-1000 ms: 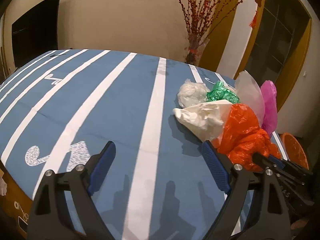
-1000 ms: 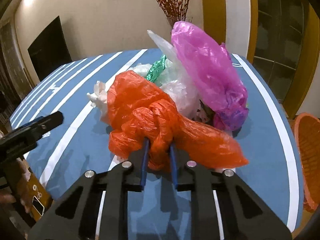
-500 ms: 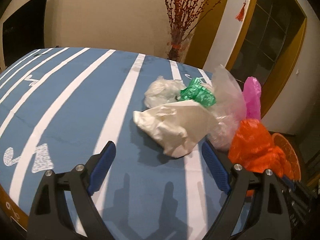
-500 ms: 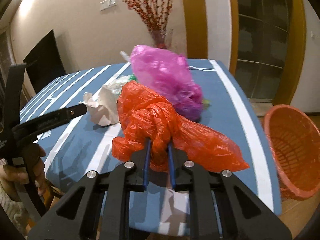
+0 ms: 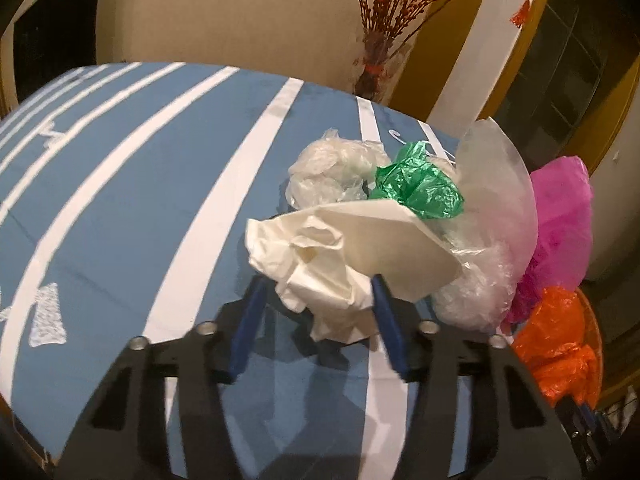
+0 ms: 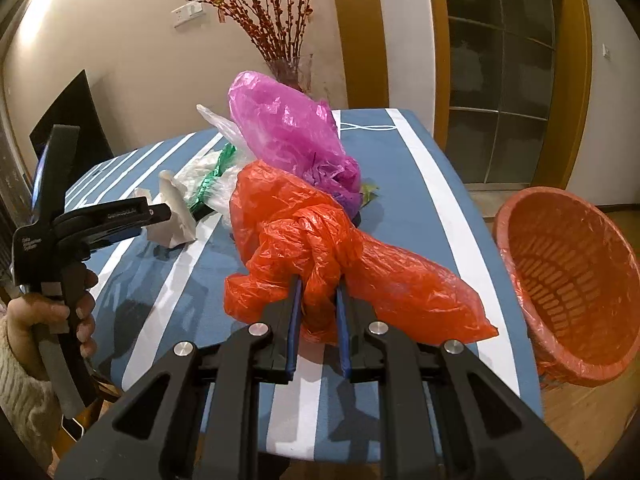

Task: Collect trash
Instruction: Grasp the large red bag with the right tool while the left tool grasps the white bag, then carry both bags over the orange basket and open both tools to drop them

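Left gripper (image 5: 318, 294): jaws closing, crumpled white paper (image 5: 340, 252) between the blue pads; contact on both sides not clear. Paper lies on the blue striped table (image 5: 140, 200), at the near edge of the bag pile: green bag (image 5: 420, 188), clear bag (image 5: 492, 216), magenta bag (image 5: 560, 220) behind it. Right gripper (image 6: 318, 300): clenched on the orange plastic bag (image 6: 320, 240), just in front of the pile. Orange basket (image 6: 576, 276) stands off the table's right edge.
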Demonstrator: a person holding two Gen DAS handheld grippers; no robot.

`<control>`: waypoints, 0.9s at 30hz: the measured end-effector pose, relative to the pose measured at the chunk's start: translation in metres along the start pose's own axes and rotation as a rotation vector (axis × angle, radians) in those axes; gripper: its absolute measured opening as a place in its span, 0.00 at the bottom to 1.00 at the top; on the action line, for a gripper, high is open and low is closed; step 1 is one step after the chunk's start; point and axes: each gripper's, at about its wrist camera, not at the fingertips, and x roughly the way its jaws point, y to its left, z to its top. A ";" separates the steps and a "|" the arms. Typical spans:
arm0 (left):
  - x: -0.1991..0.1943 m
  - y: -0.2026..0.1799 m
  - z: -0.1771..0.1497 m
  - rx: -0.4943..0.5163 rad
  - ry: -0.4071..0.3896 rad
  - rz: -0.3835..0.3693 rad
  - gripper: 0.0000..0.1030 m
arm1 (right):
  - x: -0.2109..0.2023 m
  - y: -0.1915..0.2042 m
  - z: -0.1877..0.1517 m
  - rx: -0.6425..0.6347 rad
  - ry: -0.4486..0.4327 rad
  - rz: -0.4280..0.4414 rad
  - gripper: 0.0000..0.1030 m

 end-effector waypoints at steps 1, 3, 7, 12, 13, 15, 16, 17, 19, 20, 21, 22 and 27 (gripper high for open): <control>0.000 0.000 0.001 0.004 -0.002 -0.006 0.40 | -0.001 0.000 0.000 -0.003 -0.003 -0.001 0.15; -0.002 0.000 0.002 0.018 -0.010 -0.005 0.37 | -0.002 0.003 -0.001 -0.009 -0.009 -0.004 0.15; -0.009 -0.002 0.000 0.055 -0.030 -0.009 0.34 | -0.010 0.002 -0.002 -0.016 -0.028 -0.010 0.15; -0.019 -0.006 -0.003 0.090 -0.054 -0.007 0.34 | -0.024 -0.009 0.001 0.007 -0.069 -0.020 0.15; -0.022 -0.006 -0.003 0.091 -0.057 -0.009 0.34 | -0.027 -0.011 0.002 0.012 -0.076 -0.022 0.15; -0.029 -0.009 -0.005 0.095 -0.066 -0.016 0.34 | -0.035 -0.016 0.004 0.024 -0.095 -0.023 0.15; -0.033 -0.010 -0.005 0.098 -0.072 -0.018 0.34 | -0.038 -0.017 0.004 0.029 -0.103 -0.023 0.15; -0.038 -0.012 -0.008 0.103 -0.078 -0.025 0.34 | -0.042 -0.020 0.005 0.034 -0.115 -0.023 0.15; -0.048 -0.018 -0.011 0.119 -0.093 -0.038 0.34 | -0.050 -0.023 0.007 0.043 -0.136 -0.023 0.15; -0.053 -0.022 -0.012 0.126 -0.100 -0.046 0.34 | -0.053 -0.025 0.007 0.047 -0.144 -0.022 0.15; -0.057 -0.024 -0.013 0.130 -0.104 -0.054 0.34 | -0.056 -0.026 0.008 0.051 -0.154 -0.023 0.15; -0.062 -0.028 -0.015 0.137 -0.110 -0.065 0.34 | -0.059 -0.027 0.008 0.055 -0.163 -0.023 0.15; -0.084 -0.052 -0.021 0.184 -0.131 -0.116 0.34 | -0.073 -0.040 0.011 0.073 -0.208 -0.055 0.15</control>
